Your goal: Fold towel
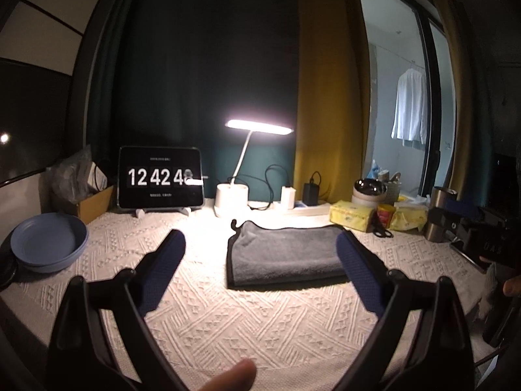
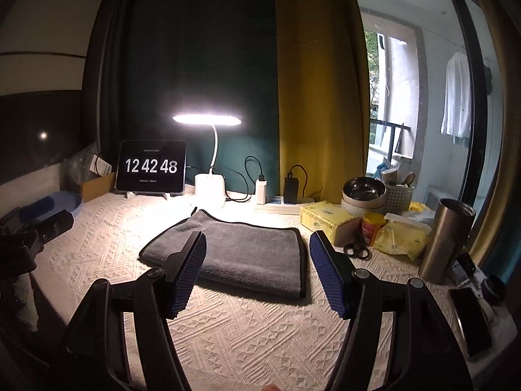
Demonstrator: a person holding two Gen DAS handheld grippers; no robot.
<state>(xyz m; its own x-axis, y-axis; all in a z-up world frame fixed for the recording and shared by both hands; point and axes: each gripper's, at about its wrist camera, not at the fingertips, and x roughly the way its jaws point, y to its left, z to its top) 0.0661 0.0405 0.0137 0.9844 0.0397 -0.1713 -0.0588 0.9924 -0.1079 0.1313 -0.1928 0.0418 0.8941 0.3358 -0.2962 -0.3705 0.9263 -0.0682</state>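
Grey towel [image 1: 286, 254] lies folded in a flat rectangle on the cream knit-patterned cloth covering the surface [image 1: 228, 325], dark edging along its left and front sides, small hanging loop at its far left corner. Left gripper [image 1: 260, 247] raised above the cloth, near side of the towel; its blue-padded fingers [image 1: 166, 267] spread wide, nothing between them, right pad overlapping the towel's right edge in view only. Right gripper [image 2: 257, 244] likewise hovering short of the towel, fingers [image 2: 192, 267] wide apart and empty; towel's near right corner shows between them. Behind the towel: lit white desk lamp [image 2: 208, 176], tablet clock [image 2: 151, 166] reading 12 42 48, power strip with chargers [image 2: 283, 198]. To the right: yellow tissue packs [image 2: 325, 221], scissors [image 2: 356, 251], steel tumbler [image 2: 446, 238]. Blue bowl [image 1: 49, 241] far left on the cloth, well apart from the towel.
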